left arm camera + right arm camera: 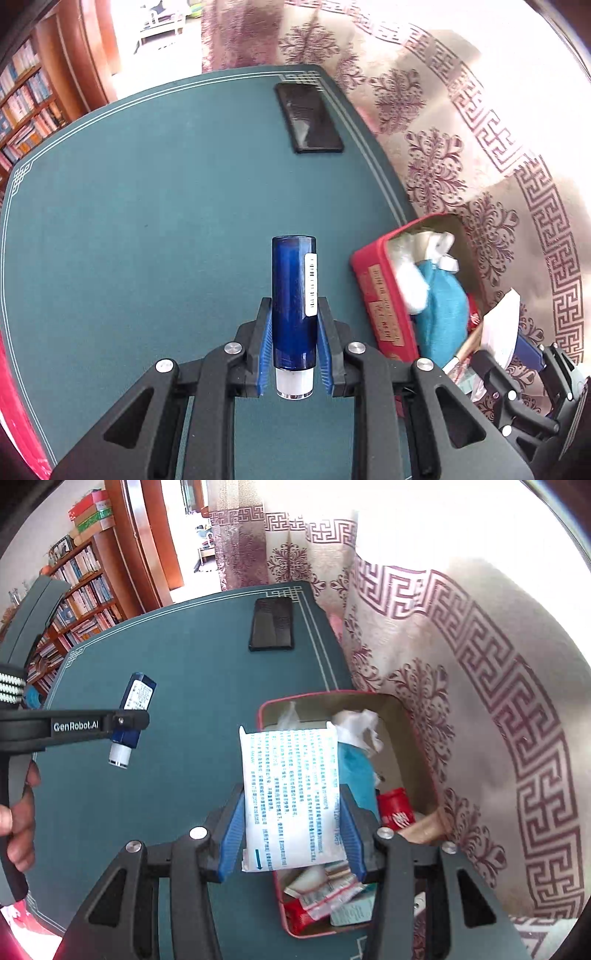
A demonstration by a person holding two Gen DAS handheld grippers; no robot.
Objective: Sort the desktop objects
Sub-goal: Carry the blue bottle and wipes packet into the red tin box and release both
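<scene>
My left gripper (294,314) is shut on a dark blue tube with a white cap (294,295) and holds it above the green table mat (147,221). The tube also shows in the right wrist view (133,709), clamped in the left gripper (125,722). My right gripper (293,801) is shut on a white packet with blue print (291,797) and holds it over the left rim of the open red box (266,709). The red box (373,280) sits at the mat's right edge and holds a teal pouch (443,306), white tissue and small packets.
A black phone (310,118) lies flat near the mat's far right corner, also in the right wrist view (273,624). A patterned curtain (480,147) hangs close along the right side. A bookshelf (81,587) stands at the far left.
</scene>
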